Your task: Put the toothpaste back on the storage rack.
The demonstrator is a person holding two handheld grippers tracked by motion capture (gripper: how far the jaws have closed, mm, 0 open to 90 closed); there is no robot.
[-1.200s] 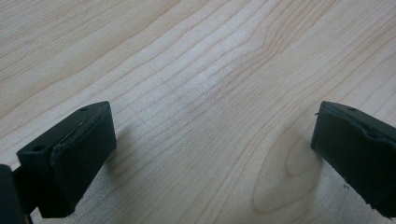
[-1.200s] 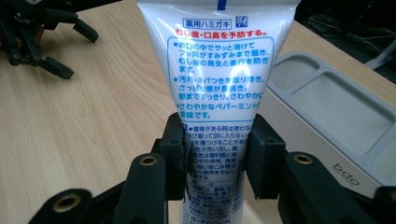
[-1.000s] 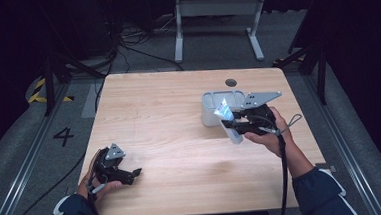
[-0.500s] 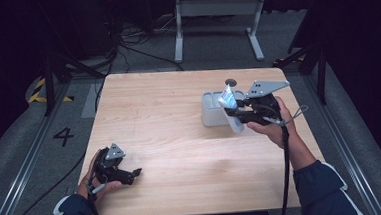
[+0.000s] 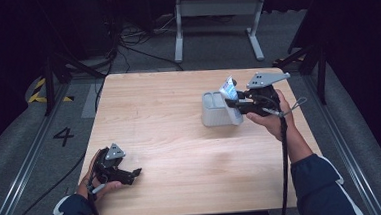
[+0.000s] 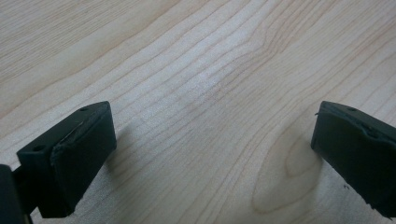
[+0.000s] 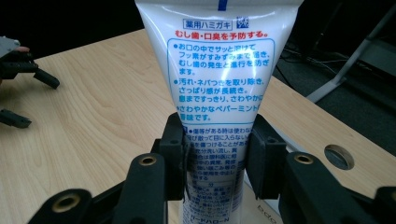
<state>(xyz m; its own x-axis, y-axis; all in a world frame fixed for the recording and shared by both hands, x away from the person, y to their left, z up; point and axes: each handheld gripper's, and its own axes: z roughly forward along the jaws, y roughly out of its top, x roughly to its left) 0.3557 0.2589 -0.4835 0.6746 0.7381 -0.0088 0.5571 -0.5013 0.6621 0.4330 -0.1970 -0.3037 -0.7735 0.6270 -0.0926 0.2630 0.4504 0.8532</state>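
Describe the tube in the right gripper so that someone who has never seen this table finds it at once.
Start at the light wooden table and go to its far right part, where a grey container stands. Just above that container, the right gripper is shut on a white tube, its fingers pressing both sides. It alone bears blue and red Japanese print.

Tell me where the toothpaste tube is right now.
The toothpaste tube sits clamped in the right tool, on the right side of the high view, held just above the grey holder near the table's far right edge.
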